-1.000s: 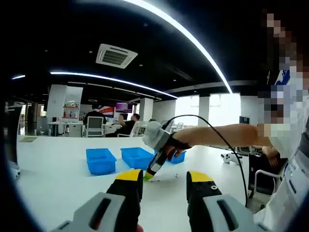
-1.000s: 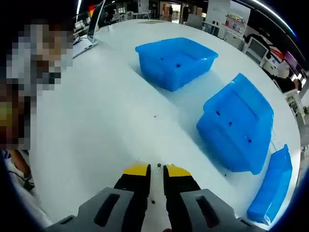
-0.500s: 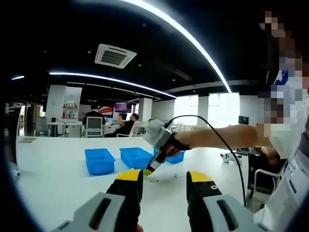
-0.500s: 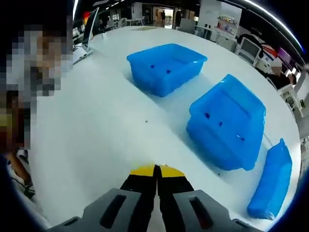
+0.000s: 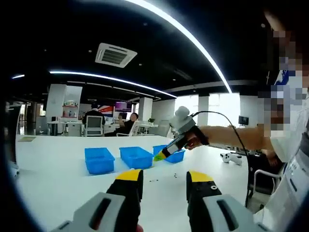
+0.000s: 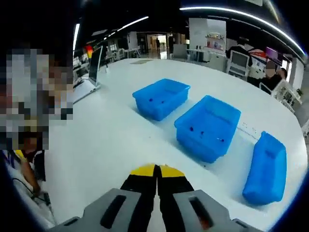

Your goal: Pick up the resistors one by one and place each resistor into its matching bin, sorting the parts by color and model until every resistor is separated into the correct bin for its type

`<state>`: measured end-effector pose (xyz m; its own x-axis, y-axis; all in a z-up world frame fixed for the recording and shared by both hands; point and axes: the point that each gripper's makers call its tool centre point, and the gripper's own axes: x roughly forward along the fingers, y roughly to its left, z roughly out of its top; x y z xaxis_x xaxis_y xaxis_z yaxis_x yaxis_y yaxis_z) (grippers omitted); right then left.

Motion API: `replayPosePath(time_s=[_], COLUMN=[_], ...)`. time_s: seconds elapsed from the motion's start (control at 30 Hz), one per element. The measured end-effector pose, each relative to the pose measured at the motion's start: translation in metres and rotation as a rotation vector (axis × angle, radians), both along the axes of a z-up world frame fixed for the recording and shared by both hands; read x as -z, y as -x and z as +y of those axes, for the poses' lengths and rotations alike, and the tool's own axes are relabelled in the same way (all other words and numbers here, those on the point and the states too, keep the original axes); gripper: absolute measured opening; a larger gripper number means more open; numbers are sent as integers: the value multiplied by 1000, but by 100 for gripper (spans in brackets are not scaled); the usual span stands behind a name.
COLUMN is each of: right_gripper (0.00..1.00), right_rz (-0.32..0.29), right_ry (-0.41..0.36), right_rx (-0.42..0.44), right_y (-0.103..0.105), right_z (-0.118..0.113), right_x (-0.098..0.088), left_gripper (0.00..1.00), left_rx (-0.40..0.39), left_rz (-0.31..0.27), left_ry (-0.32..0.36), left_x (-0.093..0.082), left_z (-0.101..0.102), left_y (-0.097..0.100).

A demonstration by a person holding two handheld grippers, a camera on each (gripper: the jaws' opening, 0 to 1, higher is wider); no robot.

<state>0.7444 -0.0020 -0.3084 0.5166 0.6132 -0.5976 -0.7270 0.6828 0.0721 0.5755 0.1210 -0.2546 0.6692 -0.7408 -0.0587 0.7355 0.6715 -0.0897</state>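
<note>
Right tool point(image 6: 157, 169): raised above the white surface point(image 6: 106, 140), jaws pressed together, whether a resistor is pinched between them cannot be told; in the left gripper view it point(image 5: 161, 155) hangs over the bins, carried by an outstretched forearm point(image 5: 227, 137). Left tool point(image 5: 165, 177): low, level, jaws parted, empty. Three blue bins in a row: first bin point(image 6: 161, 98), middle bin point(image 6: 207, 127), each holding a few small dark parts; end bin point(image 6: 264, 167), contents hidden. Loose resistors point(image 5: 174, 176) lie on the surface near the bins.
</note>
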Motion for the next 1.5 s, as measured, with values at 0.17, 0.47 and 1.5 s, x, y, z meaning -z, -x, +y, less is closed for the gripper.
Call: replayPosePath(time_s=[0.17,0.47,1.5], right_gripper=[3,3,3], right_rz=[-122,-285,-455], right_ry=[-117,-237,-303], right_rx=[5,22,193], right_y=[40,110,123], right_z=[-28,-72,-156], right_x=[-29,-33,-72], left_gripper=[37,37,37], left_rx=[1,3,16], left_rz=[-2,0,17], left_ry=[3,-2,-14], left_x=[-2,-1,-1], left_z=[0,-3,-17], left_y=[1,1,9])
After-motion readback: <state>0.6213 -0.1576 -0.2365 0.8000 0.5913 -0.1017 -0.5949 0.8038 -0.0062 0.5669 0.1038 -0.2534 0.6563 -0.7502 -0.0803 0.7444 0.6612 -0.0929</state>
